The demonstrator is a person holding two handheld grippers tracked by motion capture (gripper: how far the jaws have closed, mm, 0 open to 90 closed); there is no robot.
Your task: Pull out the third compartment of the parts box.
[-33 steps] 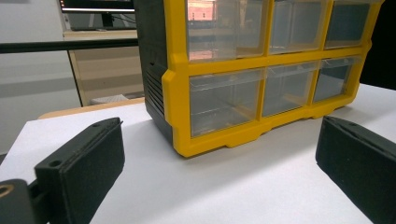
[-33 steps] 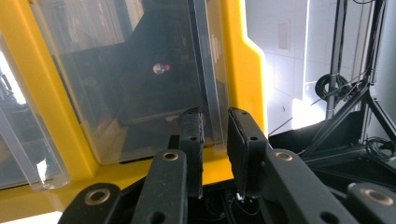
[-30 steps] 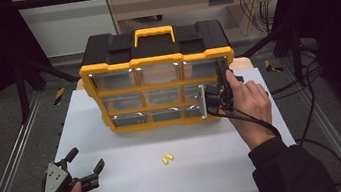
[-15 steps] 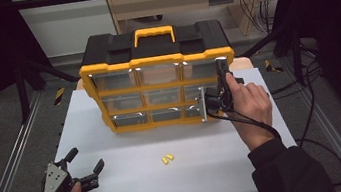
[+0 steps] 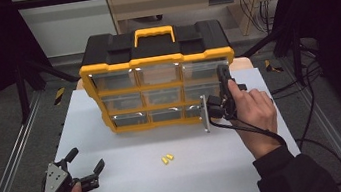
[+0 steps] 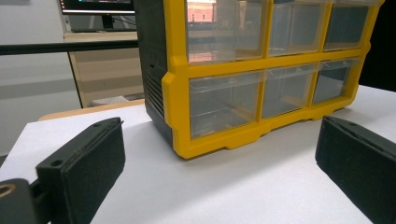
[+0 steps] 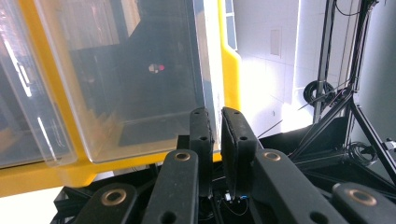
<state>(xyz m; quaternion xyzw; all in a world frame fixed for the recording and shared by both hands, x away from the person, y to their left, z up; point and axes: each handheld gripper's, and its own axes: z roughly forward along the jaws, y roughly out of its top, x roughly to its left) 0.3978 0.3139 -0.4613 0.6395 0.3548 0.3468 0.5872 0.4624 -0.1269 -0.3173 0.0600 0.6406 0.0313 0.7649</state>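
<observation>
The clear drawer (image 7: 140,84) on the right side of the yellow-and-black organizer cabinet (image 5: 159,85) has its front lip pinched between the jaws of the right gripper (image 7: 215,123), which have just been closing and now stand almost together on that thin plastic edge. From those jaws the drawer's body runs away into the cabinet, so its long axis lies along the line of the jaws, and by my reading the coming move is a straight pull back toward the person's right hand (image 5: 253,109). The drawer is transparent, reflective and looks nearly empty. The left gripper (image 5: 84,172) rests low on the white tabletop (image 5: 135,181), well apart from the cabinet, its jaws spread wide and holding nothing. Two small yellow pieces (image 5: 167,158) lie on the tabletop between the two grippers.
</observation>
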